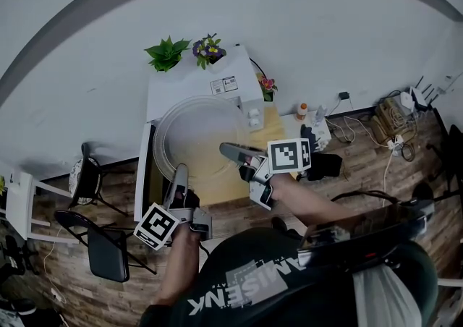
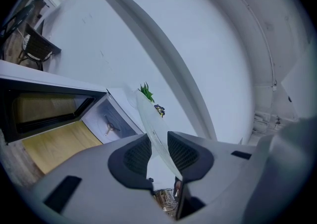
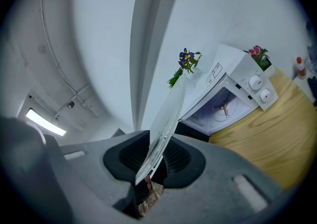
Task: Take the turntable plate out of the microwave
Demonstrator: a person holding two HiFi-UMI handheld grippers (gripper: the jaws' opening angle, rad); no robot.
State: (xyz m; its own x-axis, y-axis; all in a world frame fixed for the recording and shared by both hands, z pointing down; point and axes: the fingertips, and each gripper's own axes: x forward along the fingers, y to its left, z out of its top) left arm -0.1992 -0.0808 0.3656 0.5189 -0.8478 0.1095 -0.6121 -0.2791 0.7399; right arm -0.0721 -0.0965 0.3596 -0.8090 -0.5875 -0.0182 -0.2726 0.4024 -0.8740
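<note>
We hold the turntable plate (image 1: pixel 194 132) between both tools, out of the microwave (image 1: pixel 210 81) and in the air in front of its open cavity, above the wooden table (image 1: pixel 278 124). The left gripper (image 1: pixel 179 172) pinches the near left rim. In the left gripper view its jaws stand part-way closed, with the thin glass edge (image 2: pixel 152 128) running between the ribbed pads (image 2: pixel 136 154). The right gripper (image 1: pixel 226 149) grips the near right rim the same way (from its own camera the plate (image 3: pixel 166 121) is seen edge-on, clamped between the dark pads (image 3: pixel 177 156)).

The microwave's door (image 1: pixel 147 173) hangs swung open on our left, its edge close beside the plate's left rim. Inside the cavity we see only the three-armed drive hub (image 3: pixel 225 107) on the bare floor. The plate's far rim overlaps the microwave's front in the head view, and we cannot tell how much gap lies between them.

On top of the microwave sit a green plant (image 1: pixel 166 53) and purple flowers (image 1: pixel 208 48), both behind the plate. A small pink flower (image 1: pixel 268 85) stands at the right rear corner. A strip of bare table lies open on the near side, below the plate. A folding chair (image 1: pixel 105 249) stands on the floor well to our left, and cables (image 1: pixel 376 126) trail on the floor well to our right.
</note>
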